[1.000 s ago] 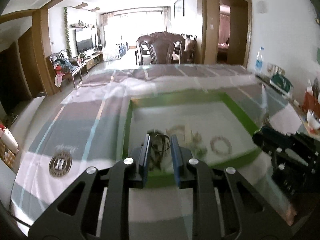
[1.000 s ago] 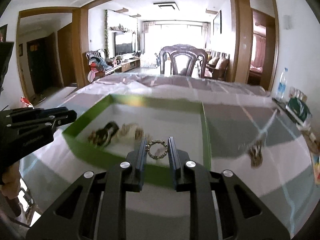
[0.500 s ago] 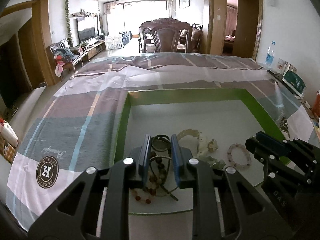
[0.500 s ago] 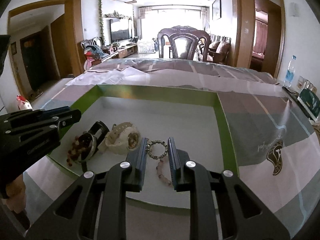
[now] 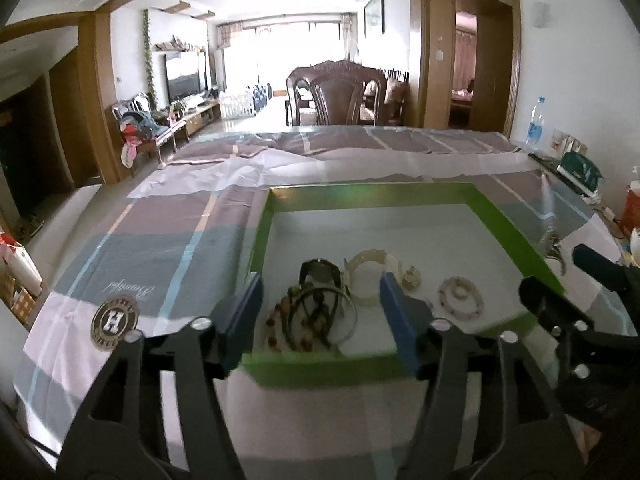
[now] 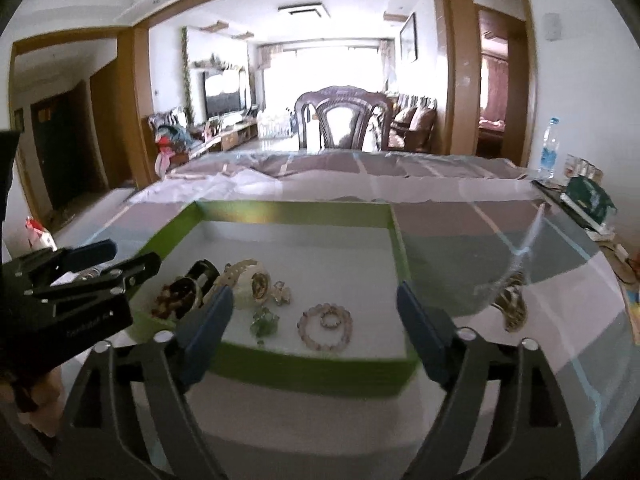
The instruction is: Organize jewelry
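Observation:
A green-rimmed tray [image 5: 372, 193] with a white floor holds the jewelry. In the left wrist view a heap of dark bead bracelets and a thin metal bangle [image 5: 320, 316] lies near the tray's front edge, with a black band [image 5: 320, 272], a cream bracelet [image 5: 370, 272] and a pink bead bracelet [image 5: 460, 298] beside it. My left gripper [image 5: 320, 284] is opening above the heap, and its pads touch nothing. My right gripper [image 6: 314, 290] is opening wide over the pink bead bracelet [image 6: 325, 326], with a small ring [image 6: 330, 320] lying inside that bracelet.
One more jewelry piece [image 6: 512, 304] lies on the plaid tablecloth right of the tray [image 6: 288, 212]. A green box [image 6: 588, 200] and a water bottle [image 6: 550, 148] stand at the table's far right edge. A dark wooden chair [image 6: 344, 124] is behind the table.
Both grippers went from shut to open. The left one let go of the bangle and beads, the right one let go of the small ring; both pieces now lie in the tray.

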`<state>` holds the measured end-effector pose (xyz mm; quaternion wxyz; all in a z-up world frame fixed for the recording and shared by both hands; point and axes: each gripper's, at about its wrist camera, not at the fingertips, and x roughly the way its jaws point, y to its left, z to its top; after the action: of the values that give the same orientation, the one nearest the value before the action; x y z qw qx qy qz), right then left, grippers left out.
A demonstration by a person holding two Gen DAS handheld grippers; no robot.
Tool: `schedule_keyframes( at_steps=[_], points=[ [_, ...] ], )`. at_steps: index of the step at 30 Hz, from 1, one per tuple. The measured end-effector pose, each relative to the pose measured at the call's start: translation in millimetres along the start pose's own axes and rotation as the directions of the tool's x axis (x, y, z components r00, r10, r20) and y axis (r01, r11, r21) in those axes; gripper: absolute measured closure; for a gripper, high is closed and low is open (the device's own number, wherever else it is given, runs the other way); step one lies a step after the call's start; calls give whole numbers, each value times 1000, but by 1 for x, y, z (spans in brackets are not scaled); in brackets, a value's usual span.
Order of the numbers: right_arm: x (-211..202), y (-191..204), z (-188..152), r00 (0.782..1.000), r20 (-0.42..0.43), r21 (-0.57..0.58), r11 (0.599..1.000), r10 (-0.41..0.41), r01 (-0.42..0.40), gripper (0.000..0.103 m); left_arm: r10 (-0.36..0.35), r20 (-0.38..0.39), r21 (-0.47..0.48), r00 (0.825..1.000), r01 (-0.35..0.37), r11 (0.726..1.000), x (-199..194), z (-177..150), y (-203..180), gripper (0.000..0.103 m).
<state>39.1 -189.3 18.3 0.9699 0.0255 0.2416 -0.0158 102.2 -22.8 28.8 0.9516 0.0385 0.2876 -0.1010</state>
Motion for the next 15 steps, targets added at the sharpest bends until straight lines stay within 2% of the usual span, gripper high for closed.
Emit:
schedule_keyframes(
  at_steps=[2,4,8,10,15],
  points=[
    [-22,0,-12,999,51,8,1000,-10,9,3,3,15,7,1000,-4,1000,-14,-11,-4,36],
    [-33,0,-23,997,68,6,999,-34,33,3,17,24,9,1000,-17,1000,-28,-24,-6,35],
    [-37,-3,-42,999,16,7,999,-32,32,3,42,29,-31,999,-41,999,-53,-47,-5,26],
    [-37,-6,-46,1000,-3,23,999,-22,22,3,70,30,-21,997,-70,997,-62,-53,-7,24],
    [-47,0,-47,999,14,9,1000,-29,29,3,77,50,-25,996,-76,997,-79,-56,-7,20]
  ],
)
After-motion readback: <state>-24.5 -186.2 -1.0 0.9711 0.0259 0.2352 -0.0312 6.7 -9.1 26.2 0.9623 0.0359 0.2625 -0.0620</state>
